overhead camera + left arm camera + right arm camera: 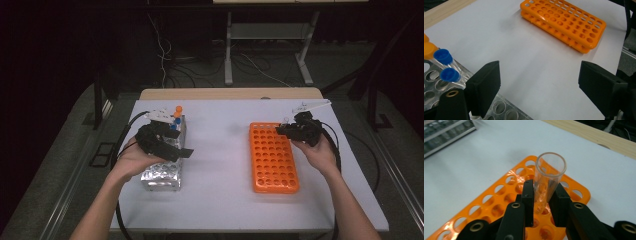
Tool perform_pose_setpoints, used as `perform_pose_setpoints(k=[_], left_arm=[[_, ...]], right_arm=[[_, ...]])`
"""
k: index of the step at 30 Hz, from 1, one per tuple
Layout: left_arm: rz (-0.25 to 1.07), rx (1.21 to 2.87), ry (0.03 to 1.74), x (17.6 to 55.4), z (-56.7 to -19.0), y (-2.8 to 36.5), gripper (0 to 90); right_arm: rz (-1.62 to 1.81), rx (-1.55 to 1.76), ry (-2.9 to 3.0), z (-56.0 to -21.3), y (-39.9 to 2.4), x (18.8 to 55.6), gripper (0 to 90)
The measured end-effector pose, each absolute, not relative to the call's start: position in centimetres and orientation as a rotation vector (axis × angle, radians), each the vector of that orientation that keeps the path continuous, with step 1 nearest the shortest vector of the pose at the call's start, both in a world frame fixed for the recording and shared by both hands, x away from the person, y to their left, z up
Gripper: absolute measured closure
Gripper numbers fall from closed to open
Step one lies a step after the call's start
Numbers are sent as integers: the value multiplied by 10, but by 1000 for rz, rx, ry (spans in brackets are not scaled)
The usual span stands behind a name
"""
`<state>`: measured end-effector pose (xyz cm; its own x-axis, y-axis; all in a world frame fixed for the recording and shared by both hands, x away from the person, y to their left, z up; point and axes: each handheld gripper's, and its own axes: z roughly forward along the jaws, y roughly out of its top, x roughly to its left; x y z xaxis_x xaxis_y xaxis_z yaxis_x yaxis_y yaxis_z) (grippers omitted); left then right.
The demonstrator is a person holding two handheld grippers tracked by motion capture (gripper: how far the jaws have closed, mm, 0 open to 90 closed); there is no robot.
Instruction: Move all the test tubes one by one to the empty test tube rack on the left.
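Observation:
My right gripper (545, 193) is shut on a clear, uncapped tube (549, 175), whose open mouth points up and away over the far end of the orange rack (496, 205). In the high view that gripper (286, 129) hovers at the far right corner of the orange rack (273, 159). My left gripper (181, 148) is open with nothing between its fingers, over the foil-covered metal rack (161, 176). In the left gripper view its jaws stand wide apart (539, 87), beside two blue-capped tubes (446, 65) and an orange-capped one (428, 48).
The white table (220, 150) lies bare between the two racks. A wooden strip (230, 93) runs along its far edge. Cables trail from both grippers off the table's sides. Beyond the table are a dark floor and desk legs (228, 50).

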<state>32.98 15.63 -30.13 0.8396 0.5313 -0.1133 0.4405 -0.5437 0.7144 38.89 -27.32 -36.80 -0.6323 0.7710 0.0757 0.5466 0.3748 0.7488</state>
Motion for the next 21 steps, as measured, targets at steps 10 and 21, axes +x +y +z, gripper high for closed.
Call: perform_pose_setpoints(k=[10, 21], left_arm=[[140, 2246, 668, 328, -300, 145, 162], [136, 2258, 620, 323, -296, 133, 163]], right_arm=[[1164, 1047, 2446, -345, -258, 371, 748], [1178, 898, 2561, -331, -230, 352, 748]])
